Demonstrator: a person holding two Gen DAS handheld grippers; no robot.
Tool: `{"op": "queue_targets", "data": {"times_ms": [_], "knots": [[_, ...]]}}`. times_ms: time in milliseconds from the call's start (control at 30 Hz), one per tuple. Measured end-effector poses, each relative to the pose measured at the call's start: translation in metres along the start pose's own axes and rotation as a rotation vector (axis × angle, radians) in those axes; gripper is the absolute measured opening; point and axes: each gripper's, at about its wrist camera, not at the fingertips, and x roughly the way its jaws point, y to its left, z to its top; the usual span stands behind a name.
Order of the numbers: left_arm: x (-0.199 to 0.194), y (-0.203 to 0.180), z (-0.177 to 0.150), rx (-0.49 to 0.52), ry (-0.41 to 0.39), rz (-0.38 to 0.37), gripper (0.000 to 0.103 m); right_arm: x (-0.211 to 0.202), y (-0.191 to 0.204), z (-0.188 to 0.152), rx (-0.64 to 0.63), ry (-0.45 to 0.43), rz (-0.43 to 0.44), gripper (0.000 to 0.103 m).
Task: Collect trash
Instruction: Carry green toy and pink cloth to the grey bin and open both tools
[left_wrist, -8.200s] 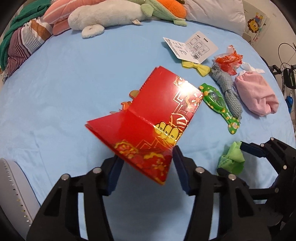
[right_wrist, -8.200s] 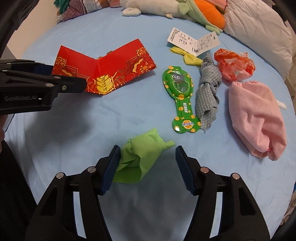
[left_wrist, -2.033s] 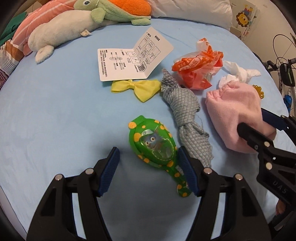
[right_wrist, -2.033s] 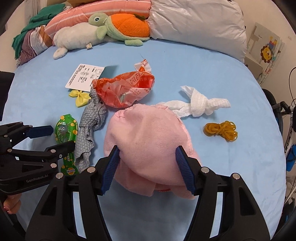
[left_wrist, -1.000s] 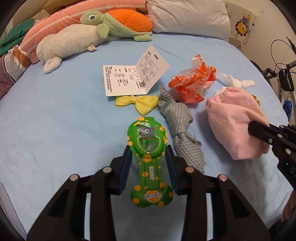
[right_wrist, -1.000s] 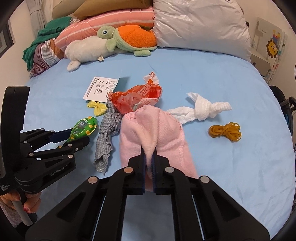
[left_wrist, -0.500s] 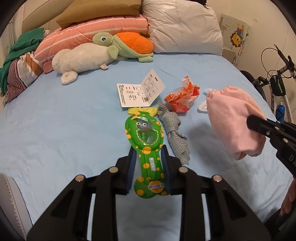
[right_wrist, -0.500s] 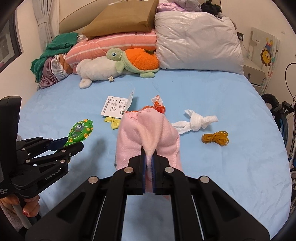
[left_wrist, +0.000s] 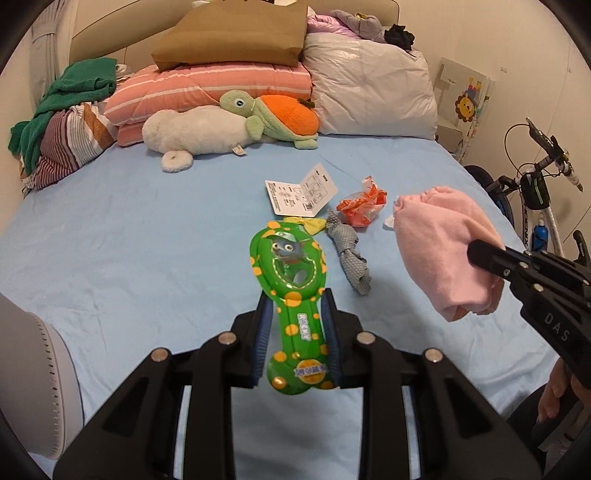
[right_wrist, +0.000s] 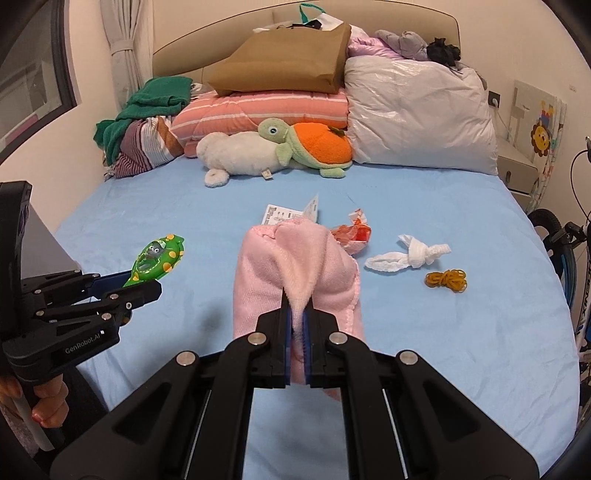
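Note:
My left gripper (left_wrist: 295, 314) is shut on a green spotted toy package (left_wrist: 290, 273) and holds it above the blue bed; it also shows in the right wrist view (right_wrist: 157, 260). My right gripper (right_wrist: 296, 317) is shut on a pink cloth (right_wrist: 295, 266), lifted off the bed, seen in the left wrist view too (left_wrist: 443, 254). On the bed lie an orange wrapper (left_wrist: 360, 206), a white paper leaflet (left_wrist: 301, 194), a grey knotted rag (left_wrist: 349, 254), a yellow bow (left_wrist: 310, 223), a white knotted tissue (right_wrist: 410, 256) and yellow rubber bands (right_wrist: 447, 280).
Plush toys (right_wrist: 273, 149), pillows (right_wrist: 417, 110), a brown paper bag (right_wrist: 284, 62) and folded clothes (right_wrist: 147, 122) line the head of the bed. A white bin (left_wrist: 33, 373) stands at the left edge. A bicycle (left_wrist: 535, 199) stands to the right.
Both grippers have risen and pulled back from the bed, the left carrying the green package and the right carrying the pink cloth. The view now takes in the whole bed.

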Motion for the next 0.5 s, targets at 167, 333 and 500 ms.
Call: {"op": "queue_targets", "data": {"times_ms": [167, 333, 500], "knots": [[-0.040, 0.030, -0.012, -0.033, -0.033, 0.026, 0.027, -0.016, 0.039, -0.005, -0.060, -0.004, 0.037, 0.004], [-0.082, 0.065, -0.024, -0.077, -0.066, 0.064, 0.027, -0.036, 0.079, -0.005, -0.112, -0.021, 0.091, 0.004], [-0.132, 0.101, -0.033, -0.119, -0.105, 0.105, 0.027, -0.059, 0.124, 0.001, -0.175, -0.044, 0.161, 0.004]]}}
